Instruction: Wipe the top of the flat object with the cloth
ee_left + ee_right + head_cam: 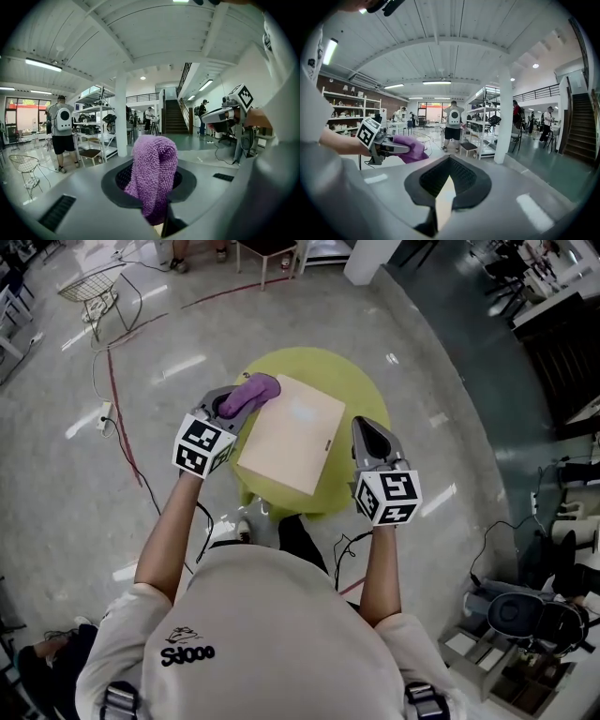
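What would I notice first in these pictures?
The fuzzy purple cloth jumps out first, pinched in the left gripper at the far left corner of the flat tan board. The board lies on a bright yellow-green round table, with the right gripper at its right edge, fingers together.

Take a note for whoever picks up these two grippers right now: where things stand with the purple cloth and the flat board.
Left gripper: jaws shut on the purple cloth, held at the far left corner of the flat board.
Right gripper: jaws together, empty, beside the board's right edge.
The board lies flat on the round yellow-green table.
Done: cloth picked up and brought to the board.
Left: wipe the cloth across the whole top; how much has been wiped can't be told.
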